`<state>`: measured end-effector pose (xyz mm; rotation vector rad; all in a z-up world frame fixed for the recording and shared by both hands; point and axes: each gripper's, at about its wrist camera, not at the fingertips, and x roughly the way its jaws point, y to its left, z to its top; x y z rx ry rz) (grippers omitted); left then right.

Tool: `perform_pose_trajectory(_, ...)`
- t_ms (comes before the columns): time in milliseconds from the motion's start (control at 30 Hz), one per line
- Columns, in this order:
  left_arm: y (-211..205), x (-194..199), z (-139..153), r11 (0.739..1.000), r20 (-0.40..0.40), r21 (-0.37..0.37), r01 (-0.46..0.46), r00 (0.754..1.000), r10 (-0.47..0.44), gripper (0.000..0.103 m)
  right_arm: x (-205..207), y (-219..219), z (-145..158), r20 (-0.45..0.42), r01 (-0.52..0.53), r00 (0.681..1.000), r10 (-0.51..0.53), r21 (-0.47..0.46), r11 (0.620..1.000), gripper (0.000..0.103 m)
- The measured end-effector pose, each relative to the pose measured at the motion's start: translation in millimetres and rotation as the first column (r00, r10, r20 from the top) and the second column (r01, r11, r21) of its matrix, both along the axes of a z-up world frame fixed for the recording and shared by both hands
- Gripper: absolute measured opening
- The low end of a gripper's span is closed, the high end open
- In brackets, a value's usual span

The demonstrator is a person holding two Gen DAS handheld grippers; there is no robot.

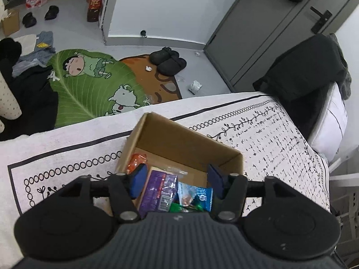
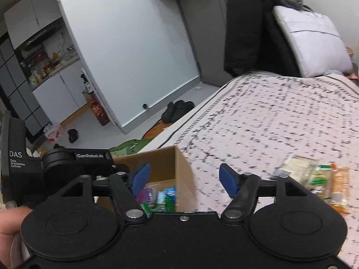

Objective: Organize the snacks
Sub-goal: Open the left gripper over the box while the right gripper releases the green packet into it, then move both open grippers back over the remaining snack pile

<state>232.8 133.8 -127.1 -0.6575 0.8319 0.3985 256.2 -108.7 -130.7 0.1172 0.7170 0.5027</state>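
Note:
An open cardboard box stands on the patterned bed cover. Inside it lie an orange packet, a purple packet, a blue and white packet and a green one. My left gripper hangs over the box, open, its blue pads clear of the snacks below. In the right wrist view the same box is at lower left. My right gripper is open over the box's right wall, nothing between its pads. A loose pile of snack packets lies on the cover to the right.
The bed cover ends at an edge beyond the box; past it are a green floor mat, black slippers and a grey door. Dark clothes and a white pillow sit at the bed's far end. A hand holds the left gripper's handle.

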Motion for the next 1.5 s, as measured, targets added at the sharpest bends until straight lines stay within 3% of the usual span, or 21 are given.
perform_pose_trajectory(133, -10, -1, 5, 1.000, 0.006, 0.026, 0.016, 1.000, -0.016, 0.069, -2, -19, 7, 0.018, 0.036, 0.999, -0.035, -0.010, 0.999, 0.075)
perform_pose_trajectory(567, -49, -1, 18, 0.993, 0.028, 0.055, 0.109, 0.993, -0.111, 0.070, -10, -72, 18, 0.037, 0.124, 0.992, -0.123, -0.029, 0.992, 0.085)
perform_pose_trajectory(767, -73, 0, 22, 0.989, 0.033, 0.043, 0.144, 0.989, -0.145, 0.071, -15, -98, 22, 0.030, 0.167, 0.986, -0.166, -0.038, 0.985, 0.095)
perform_pose_trajectory(867, -91, 0, 22, 0.984, 0.021, 0.051, 0.169, 0.985, -0.171, 0.080, -18, -113, 23, 0.030, 0.188, 0.982, -0.187, -0.037, 0.981, 0.096)
perform_pose_trajectory(1200, -143, -11, 26, 0.960, -0.007, 0.072, 0.269, 0.963, -0.269, 0.081, -29, -148, 19, 0.022, 0.214, 0.977, -0.213, -0.082, 0.973, 0.098)
perform_pose_trajectory(1500, -153, -19, 27, 0.969, -0.010, 0.064, 0.241, 0.971, -0.241, 0.081, -31, -174, 12, -0.005, 0.225, 0.974, -0.227, -0.105, 0.969, 0.098)
